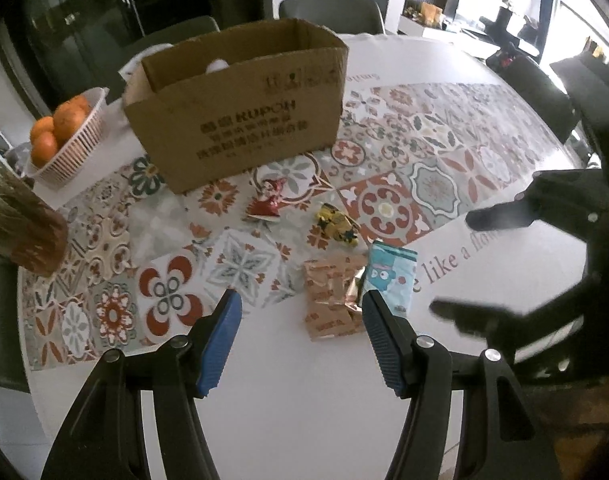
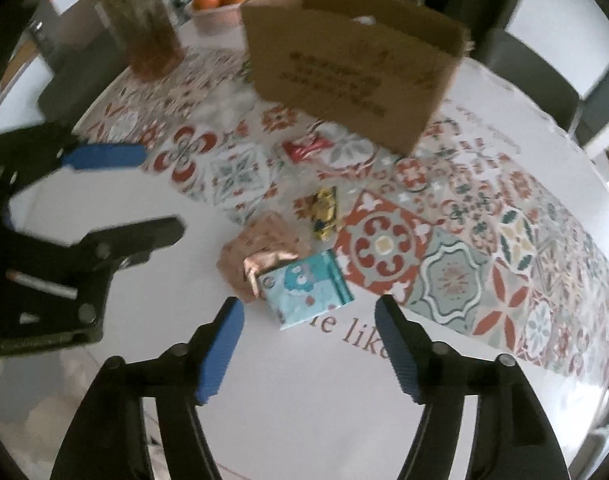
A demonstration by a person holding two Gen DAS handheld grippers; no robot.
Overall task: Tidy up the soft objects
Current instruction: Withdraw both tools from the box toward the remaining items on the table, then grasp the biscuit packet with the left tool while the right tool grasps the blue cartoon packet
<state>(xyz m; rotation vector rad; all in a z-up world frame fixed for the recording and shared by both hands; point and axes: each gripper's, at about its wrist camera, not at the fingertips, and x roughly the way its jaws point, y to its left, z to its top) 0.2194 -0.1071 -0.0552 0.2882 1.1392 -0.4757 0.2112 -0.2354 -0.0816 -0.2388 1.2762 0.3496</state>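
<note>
Now | both tools wide open, empty: left tool (image 1: 300, 300), right tool (image 2: 309, 307) | right should straddle blue packet (image 2: 306, 286), close gently, lift to cardboard box (image 2: 352, 76)

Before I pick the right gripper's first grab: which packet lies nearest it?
The light blue cartoon packet, just ahead of the open right gripper. The copper packet, yellow one and red one lie farther off.

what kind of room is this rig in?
Most likely a home dining area: a table with a tile-pattern cloth, chairs pushed up to it, a basket of oranges, and what looks like a living room beyond.
</note>
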